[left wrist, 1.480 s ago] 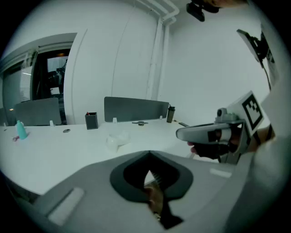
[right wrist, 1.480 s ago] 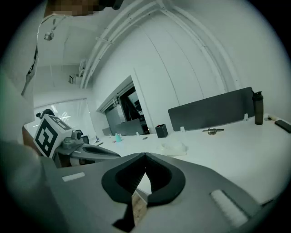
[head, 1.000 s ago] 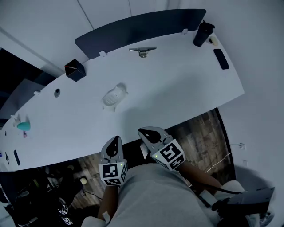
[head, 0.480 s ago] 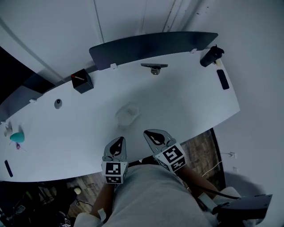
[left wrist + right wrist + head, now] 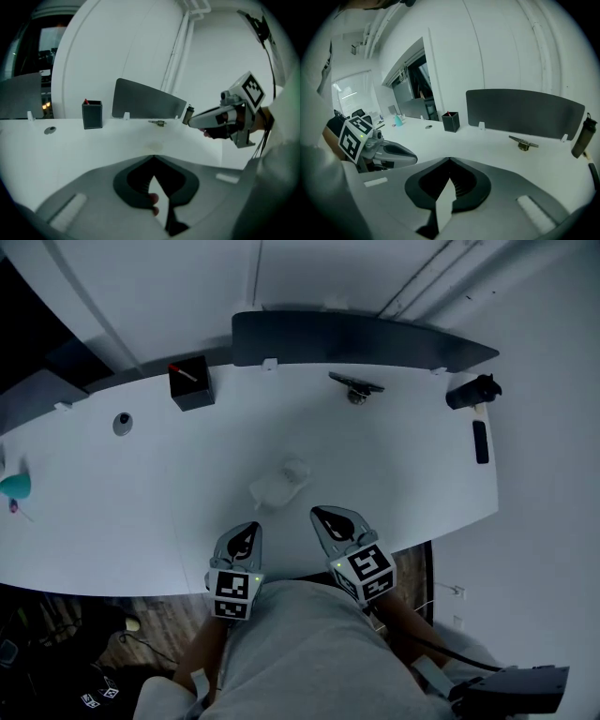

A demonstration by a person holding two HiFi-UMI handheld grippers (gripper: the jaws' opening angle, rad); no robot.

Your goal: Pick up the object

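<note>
I hold two grippers, my left gripper and my right gripper, side by side over the near edge of the one white desk; each has its jaws closed tip to tip, with nothing between them. One object, pale and whitish, lies on the desk just ahead of the gap between my two grippers; neither touches it. Along the far edge stands one dark panel; left of it is one black box with one red pen in it; in front of the panel sits one metal clamp. At the far right corner I count one dark bottle and, nearer, one phone; to the left, one round disc and one teal thing at the edge of view.
</note>
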